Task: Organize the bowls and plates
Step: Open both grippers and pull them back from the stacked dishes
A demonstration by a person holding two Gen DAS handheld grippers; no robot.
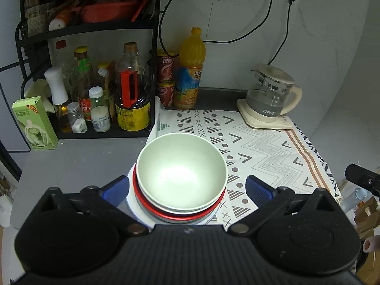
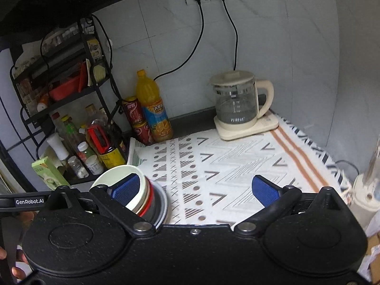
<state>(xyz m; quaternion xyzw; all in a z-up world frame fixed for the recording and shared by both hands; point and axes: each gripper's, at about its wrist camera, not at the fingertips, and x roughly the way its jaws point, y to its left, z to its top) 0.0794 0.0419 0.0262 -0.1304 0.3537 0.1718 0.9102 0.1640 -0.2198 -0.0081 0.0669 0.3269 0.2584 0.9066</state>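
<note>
The stack sits straight ahead of the left tongs, between their blue pads, which are spread wide and touch nothing. A pale green bowl is on top, nested in a white bowl whose rim just shows, then a red-rimmed dish, then a white plate at the bottom, resting on the desk at the edge of the patterned cloth.

From the right tongs, also spread and empty, the same stack lies to the left, partly behind the left pad; ahead of them is only cloth.

The pieces look hard and glazed or smooth plastic, so probably stiff, slippery and likely to chip if knocked. Each bowl alone seems light; the whole stack would be heavier and could slide apart if tilted. The rim is the sensible place to take hold: one pad inside the green bowl's wall and one outside, at the near edge, lifting straight up so the bowl beneath does not drag along.
</note>
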